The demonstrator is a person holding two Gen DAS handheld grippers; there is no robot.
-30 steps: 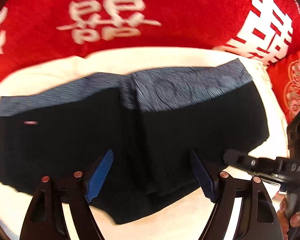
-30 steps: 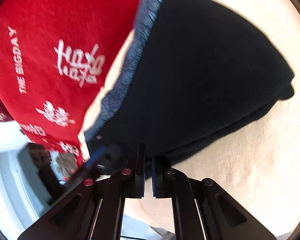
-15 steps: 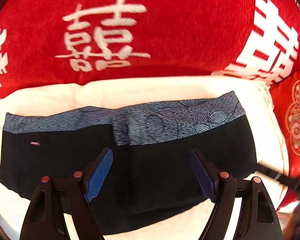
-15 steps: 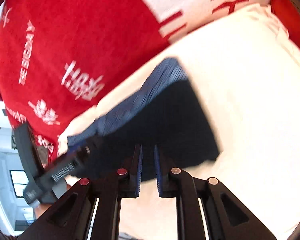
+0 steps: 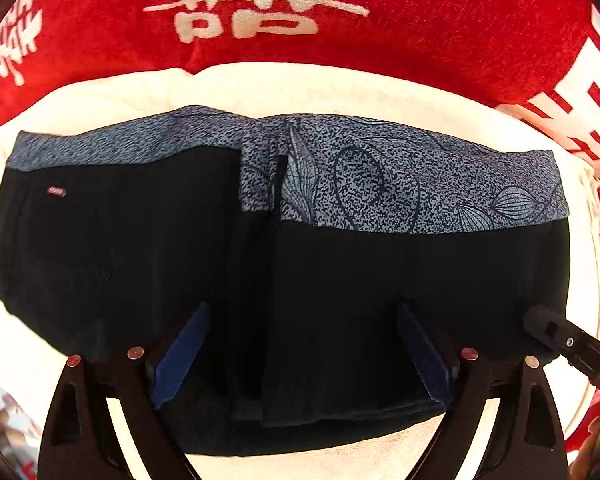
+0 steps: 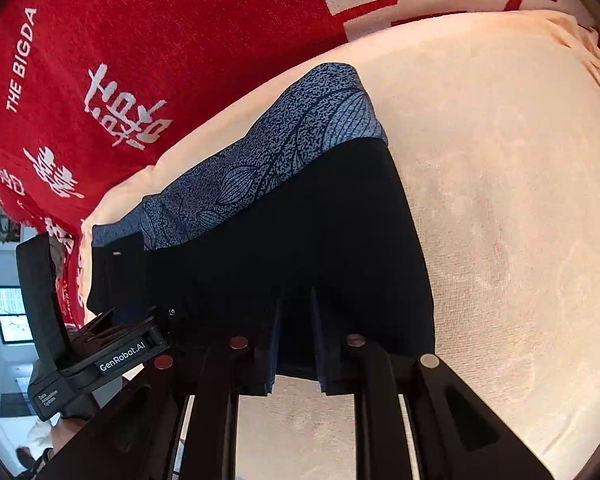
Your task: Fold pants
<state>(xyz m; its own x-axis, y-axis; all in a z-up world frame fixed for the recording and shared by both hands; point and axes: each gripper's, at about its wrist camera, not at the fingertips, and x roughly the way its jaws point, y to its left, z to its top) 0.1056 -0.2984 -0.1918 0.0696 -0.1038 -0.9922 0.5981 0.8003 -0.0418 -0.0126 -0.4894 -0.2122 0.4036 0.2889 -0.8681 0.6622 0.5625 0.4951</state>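
Red plush blanket (image 5: 420, 28) with pale woven characters, cream towel (image 6: 500, 200) spread over it, folded pants (image 5: 340, 280) lying flat on the towel.

The pants are matte black with a speckled blue-grey, leaf-printed waistband (image 5: 400, 184). The left gripper (image 5: 300, 356) hangs above them, its jaws just widened, nothing clamped. The right gripper (image 6: 296, 344) shows a narrow gap, released, over the pants' edge. Only the right view shows the other gripper's lettered body and a distant window.

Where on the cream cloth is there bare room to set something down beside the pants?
Widest bare patch: the cream cloth beyond the side edge of the black pants. A narrower strip lies between the patterned waistband and the red blanket. Crowded: the pants' near edge, under the left gripper and right gripper.
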